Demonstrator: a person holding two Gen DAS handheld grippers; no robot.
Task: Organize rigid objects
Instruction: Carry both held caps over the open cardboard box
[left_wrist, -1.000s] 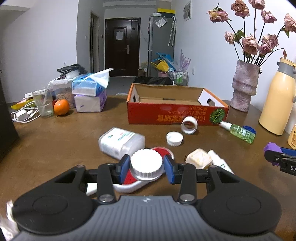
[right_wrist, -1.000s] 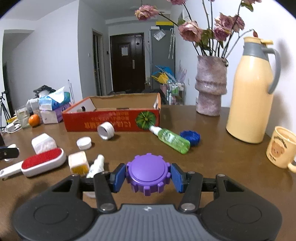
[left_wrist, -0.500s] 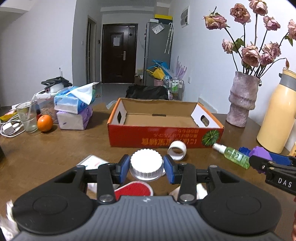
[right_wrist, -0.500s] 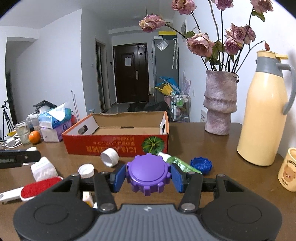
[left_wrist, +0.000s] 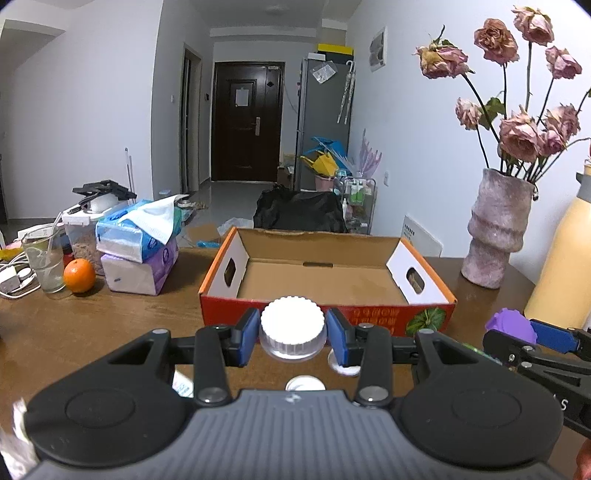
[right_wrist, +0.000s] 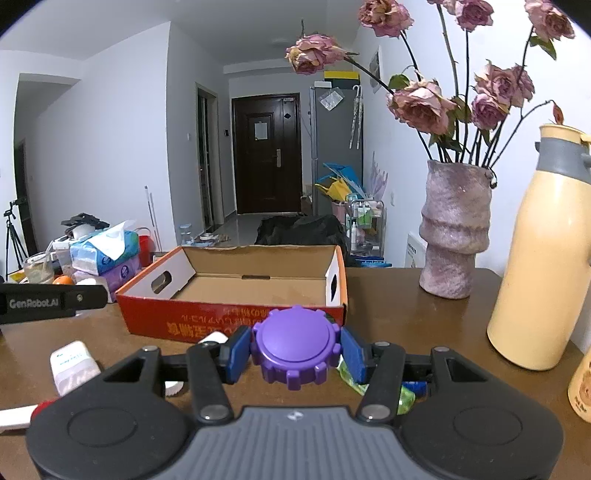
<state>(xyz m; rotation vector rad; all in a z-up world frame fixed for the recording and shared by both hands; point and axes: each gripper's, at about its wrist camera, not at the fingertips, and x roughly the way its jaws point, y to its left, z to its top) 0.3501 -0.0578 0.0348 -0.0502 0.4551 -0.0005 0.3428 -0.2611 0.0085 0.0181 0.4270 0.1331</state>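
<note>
White ribbed cap (left_wrist: 292, 325) pinched in left tool (left_wrist: 291, 338); right tool (right_wrist: 295, 354) pinches purple knob (right_wrist: 295, 349).

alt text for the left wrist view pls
The left gripper is shut on a white ribbed cap, held just short of an open, empty red cardboard box on a brown table. At right, the right gripper holds a purple cap.

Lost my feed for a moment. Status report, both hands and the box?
Left gripper shut on white cap. Right gripper shut on purple cap. Cardboard box open, empty, just ahead. Nothing in the way.
</note>
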